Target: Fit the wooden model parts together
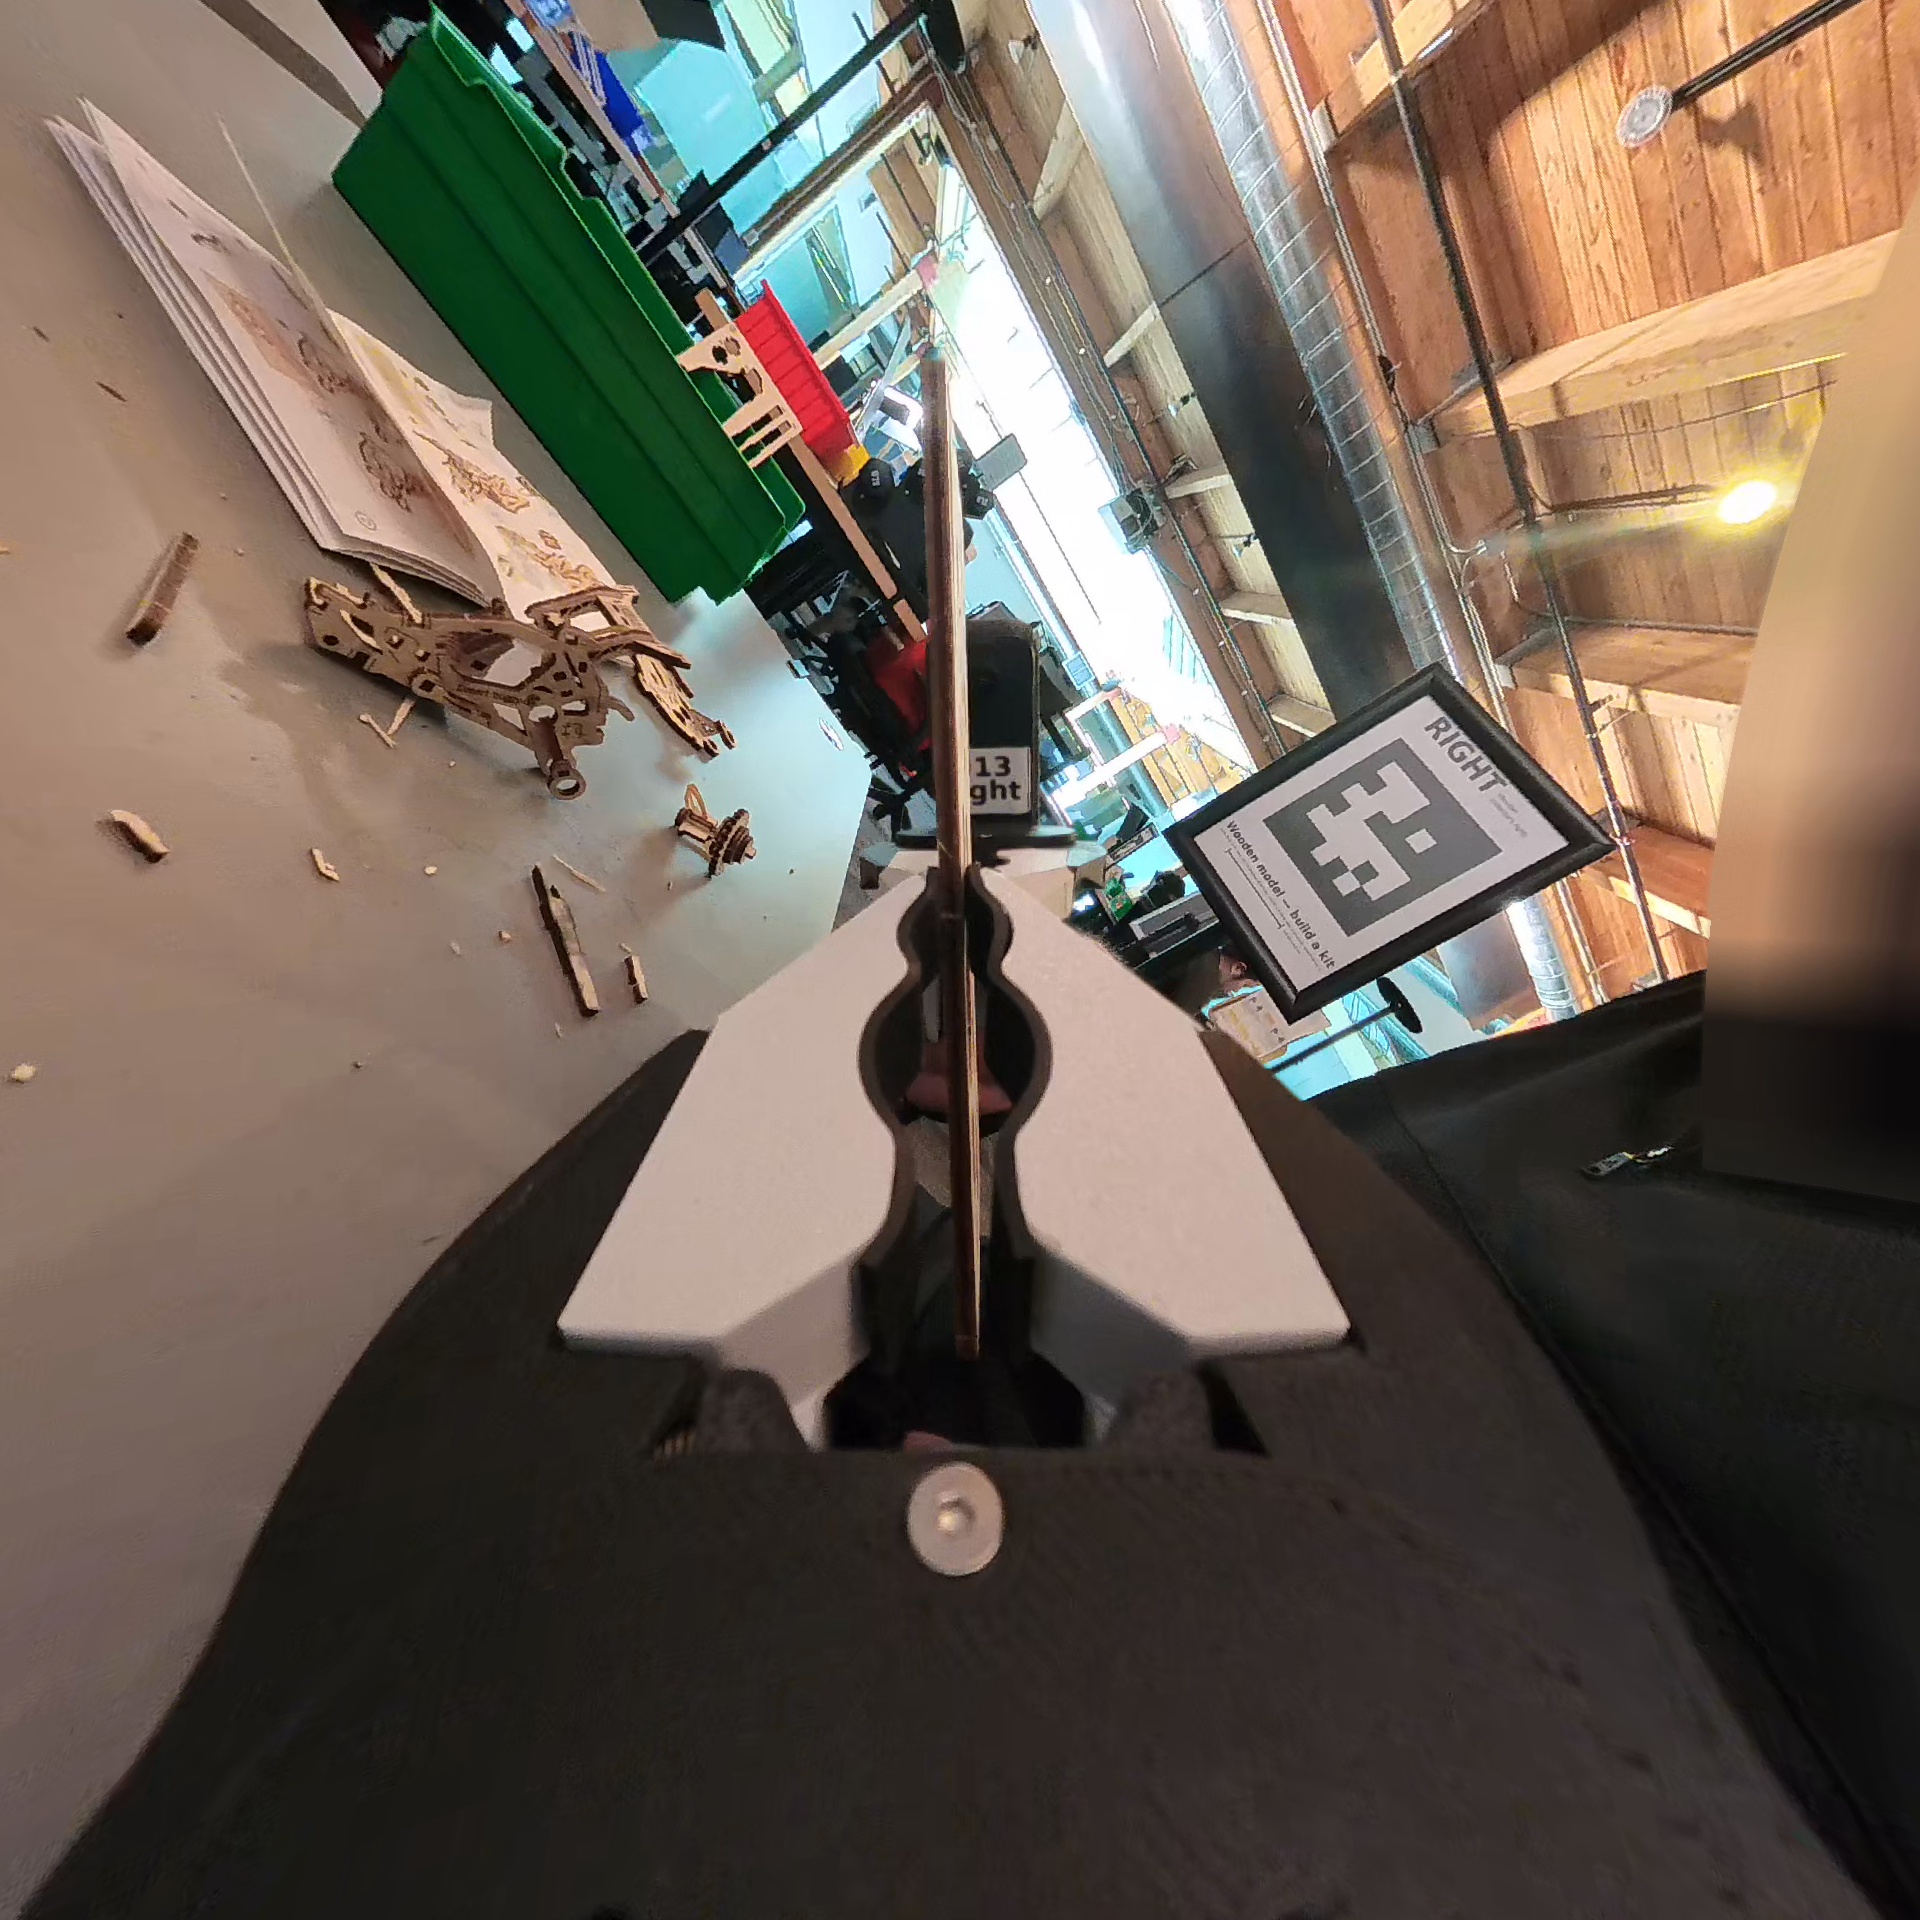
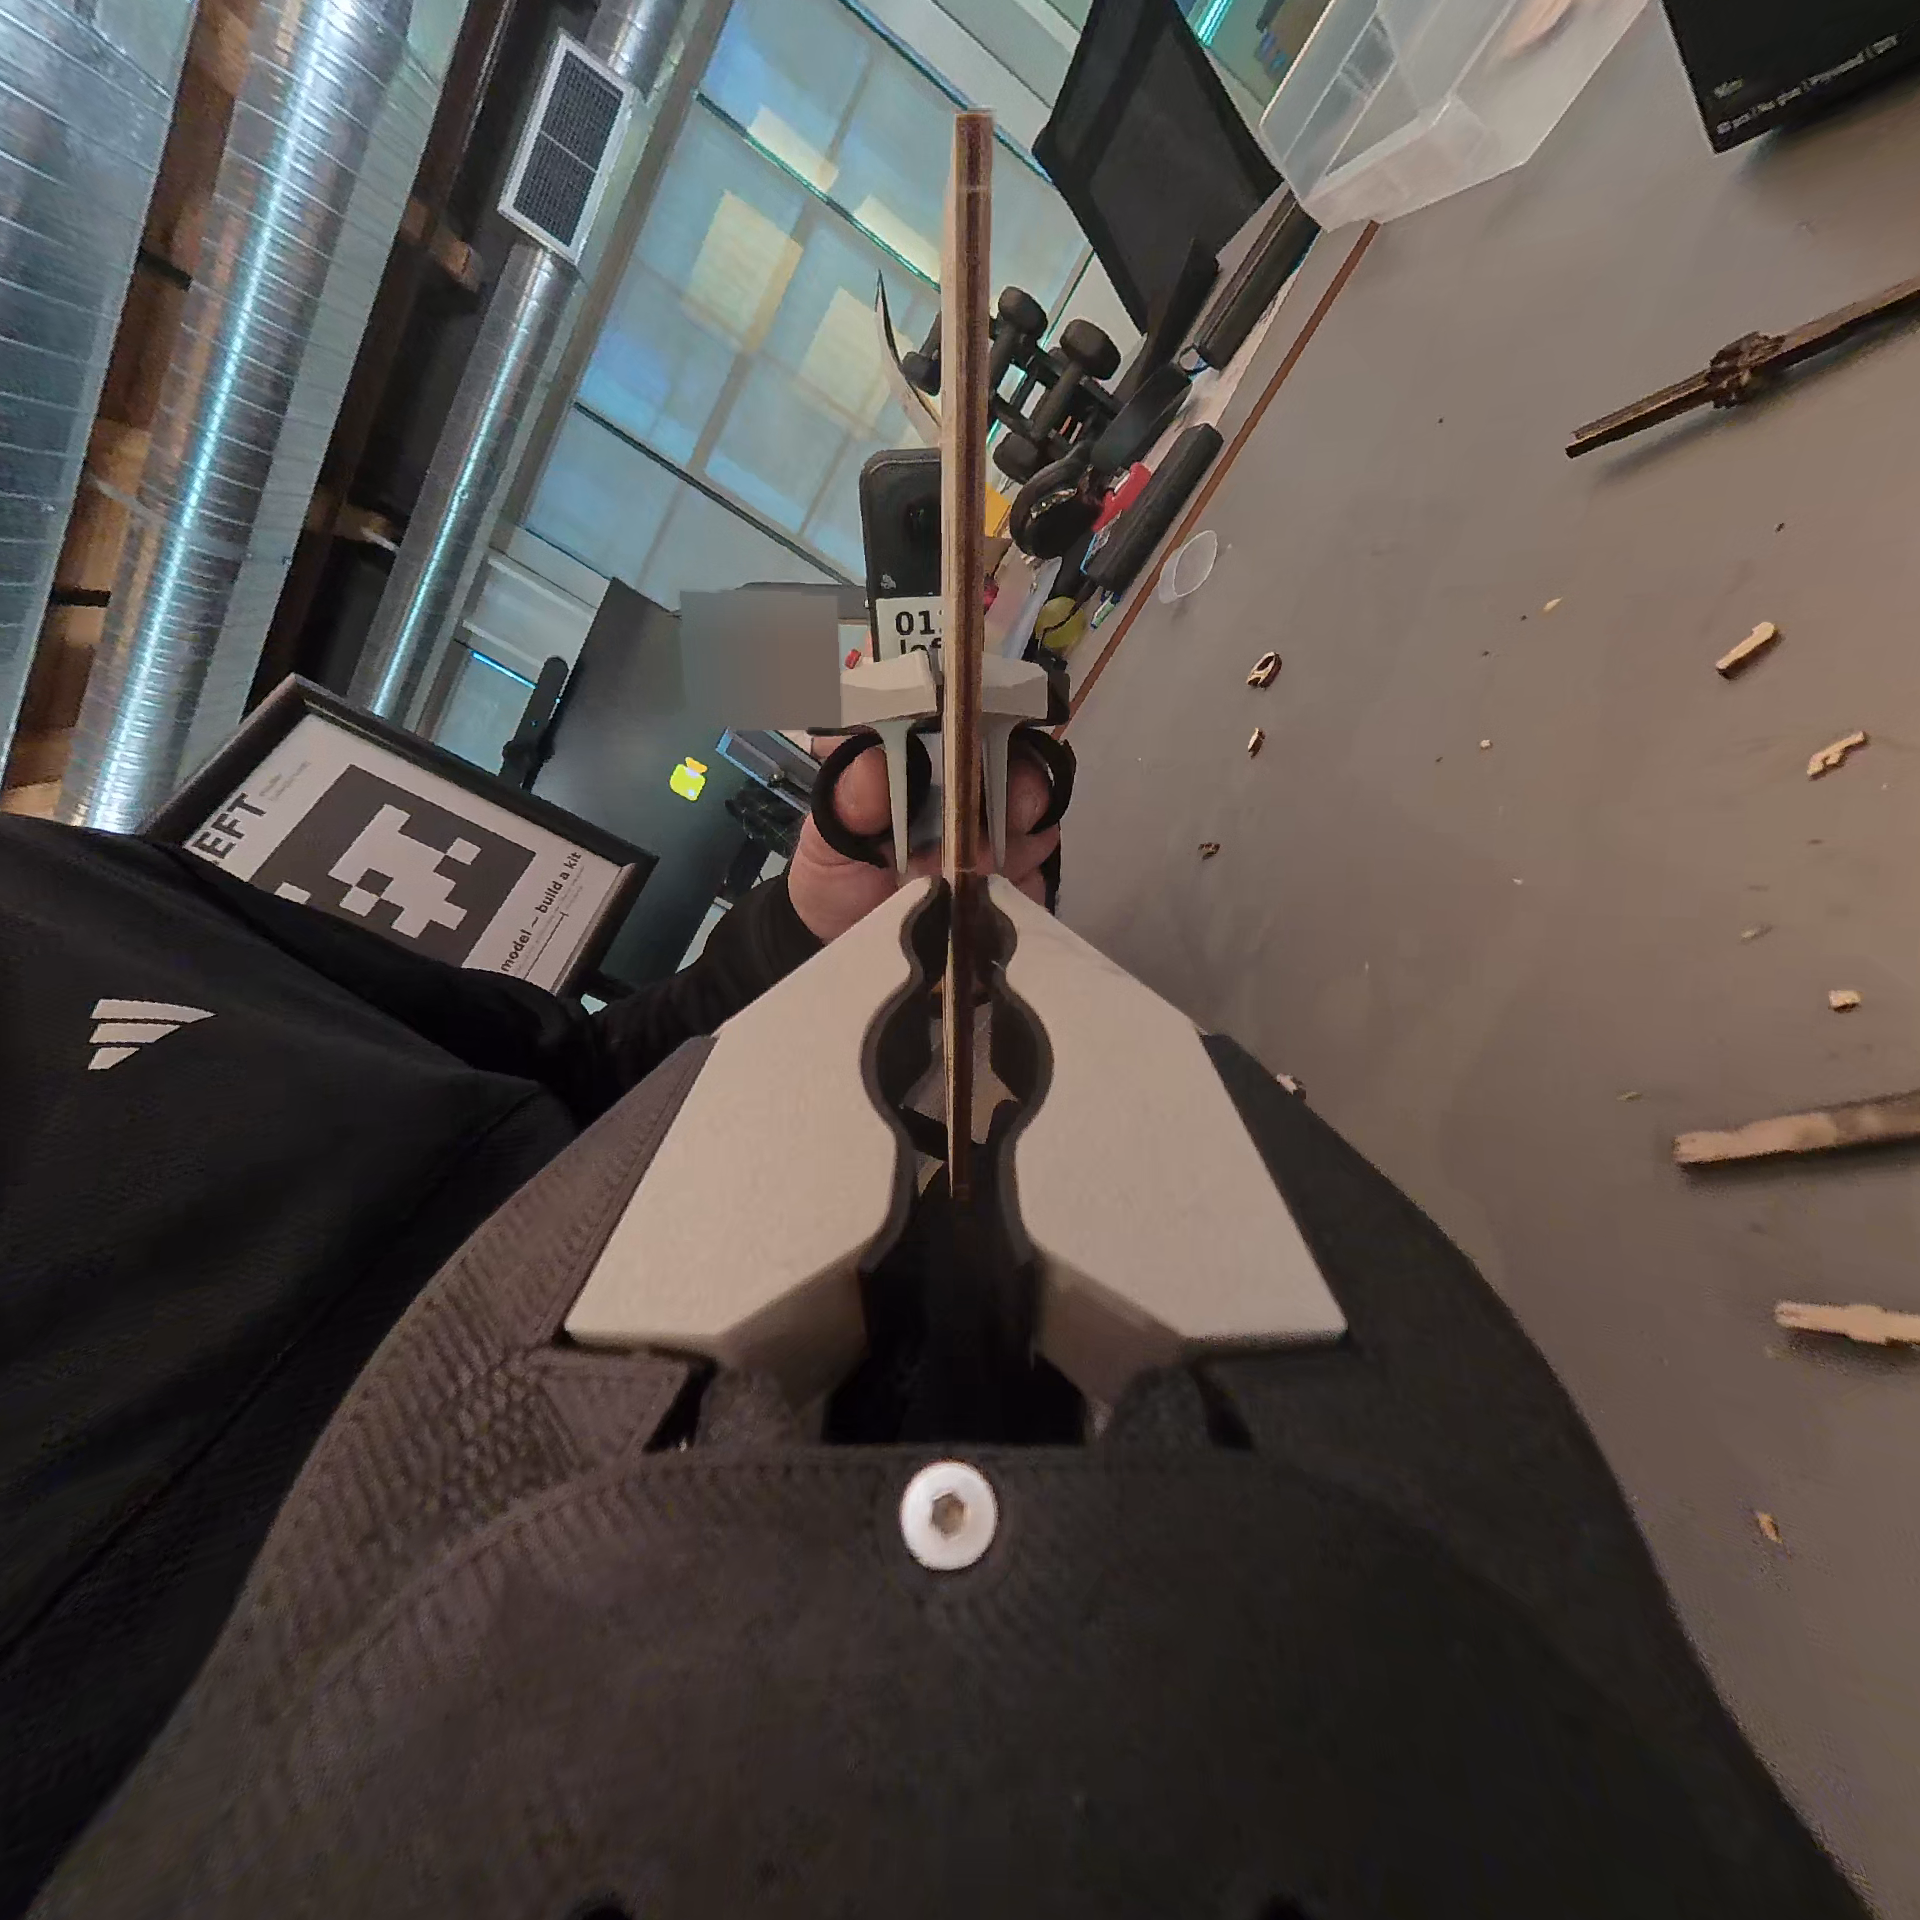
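A thin flat wooden sheet stands edge-on between both grippers and is held up off the grey table. My left gripper is shut on one end of it. My right gripper is shut on the other end of the same sheet. In the right wrist view the left gripper faces me, with a hand behind it. A partly built wooden model lies on the table to the left, with a small wheel part near it.
An open instruction booklet and a green bin sit behind the model. Wooden scraps litter the table. Framed marker signs stand at the near edge. A clear plastic box and long wooden strips lie to the right. Some 5 centimetres of space lies between my two pairs of fingers.
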Available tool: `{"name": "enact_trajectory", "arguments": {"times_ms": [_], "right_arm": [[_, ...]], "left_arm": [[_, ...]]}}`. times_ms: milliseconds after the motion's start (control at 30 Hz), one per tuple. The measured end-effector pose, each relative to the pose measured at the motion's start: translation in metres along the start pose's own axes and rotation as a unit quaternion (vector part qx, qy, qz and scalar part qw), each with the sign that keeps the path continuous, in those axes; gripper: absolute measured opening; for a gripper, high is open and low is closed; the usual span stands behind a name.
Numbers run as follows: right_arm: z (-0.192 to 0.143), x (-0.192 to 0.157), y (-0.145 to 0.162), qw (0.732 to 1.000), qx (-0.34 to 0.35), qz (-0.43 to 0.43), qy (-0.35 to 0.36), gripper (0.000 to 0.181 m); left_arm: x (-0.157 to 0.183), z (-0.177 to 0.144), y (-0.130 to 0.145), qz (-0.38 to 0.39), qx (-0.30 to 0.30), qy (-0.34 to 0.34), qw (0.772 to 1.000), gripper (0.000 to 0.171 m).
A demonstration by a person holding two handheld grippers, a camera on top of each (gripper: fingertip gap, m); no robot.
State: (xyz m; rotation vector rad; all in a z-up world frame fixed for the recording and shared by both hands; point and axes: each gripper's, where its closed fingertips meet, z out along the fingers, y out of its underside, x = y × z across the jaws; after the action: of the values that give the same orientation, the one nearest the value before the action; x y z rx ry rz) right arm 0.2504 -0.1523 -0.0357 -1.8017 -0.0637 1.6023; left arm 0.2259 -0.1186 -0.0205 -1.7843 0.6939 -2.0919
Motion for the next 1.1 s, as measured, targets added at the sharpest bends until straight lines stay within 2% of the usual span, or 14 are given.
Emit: {"name": "enact_trajectory", "arguments": {"times_ms": [1100], "right_arm": [[-0.0030,0.0079,0.0029,1.000,-0.001,0.004,0.001,0.003]], "left_arm": [[-0.0037,0.0002,0.0051,-0.001,-0.004,-0.028,1.000,0.001]]}}
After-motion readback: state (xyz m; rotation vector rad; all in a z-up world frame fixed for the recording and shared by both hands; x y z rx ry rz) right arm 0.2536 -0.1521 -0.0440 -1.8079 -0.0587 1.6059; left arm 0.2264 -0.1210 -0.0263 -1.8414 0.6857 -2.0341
